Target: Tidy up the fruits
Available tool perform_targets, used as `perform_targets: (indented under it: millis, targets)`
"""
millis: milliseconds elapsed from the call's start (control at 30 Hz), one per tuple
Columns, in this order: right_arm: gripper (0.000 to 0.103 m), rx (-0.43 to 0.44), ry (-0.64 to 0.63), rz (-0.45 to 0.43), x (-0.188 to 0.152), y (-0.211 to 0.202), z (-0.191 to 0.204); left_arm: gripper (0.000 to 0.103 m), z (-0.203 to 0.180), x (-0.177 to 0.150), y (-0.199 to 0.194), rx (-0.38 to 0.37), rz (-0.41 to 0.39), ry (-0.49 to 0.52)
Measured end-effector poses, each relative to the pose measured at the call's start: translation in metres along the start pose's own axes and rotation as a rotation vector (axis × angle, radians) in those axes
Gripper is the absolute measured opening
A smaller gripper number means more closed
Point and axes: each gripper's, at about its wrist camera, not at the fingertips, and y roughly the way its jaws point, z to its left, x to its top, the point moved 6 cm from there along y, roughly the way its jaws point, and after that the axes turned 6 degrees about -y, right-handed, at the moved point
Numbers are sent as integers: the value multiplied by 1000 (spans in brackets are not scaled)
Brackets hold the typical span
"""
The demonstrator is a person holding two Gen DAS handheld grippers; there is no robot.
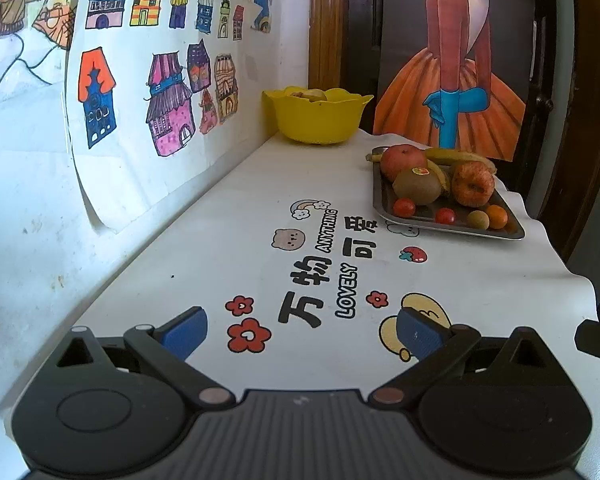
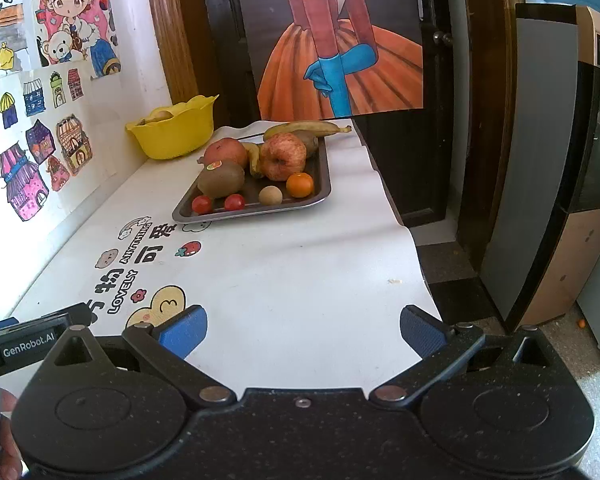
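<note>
A dark metal tray (image 1: 384, 204) (image 2: 324, 188) sits far along the white table, holding apples (image 1: 473, 184) (image 2: 283, 156), a kiwi (image 1: 417, 186) (image 2: 221, 179), bananas (image 2: 306, 128), cherry tomatoes (image 1: 404, 207) (image 2: 202, 204), a small orange (image 1: 497, 216) (image 2: 300, 185) and a small brown round fruit (image 2: 270, 195). A yellow bowl (image 1: 318, 118) (image 2: 174, 134) with some fruit inside stands behind the tray by the wall. My left gripper (image 1: 302, 330) is open and empty over the near table. My right gripper (image 2: 303, 330) is open and empty at the near right table edge.
The table's printed white cover (image 1: 260, 220) runs along a wall with children's drawings (image 1: 156, 80) on the left. A large painting (image 2: 340, 40) leans behind the tray. The table's right edge (image 2: 416, 256) drops to the floor beside a cabinet (image 2: 540, 160).
</note>
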Motion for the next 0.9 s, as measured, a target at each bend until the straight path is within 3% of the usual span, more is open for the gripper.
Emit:
perform_targets:
  millis: [900]
  targets:
    - [102,-4,3,-4,-3,0,-4,102,-5,-3,0,-4,4,1]
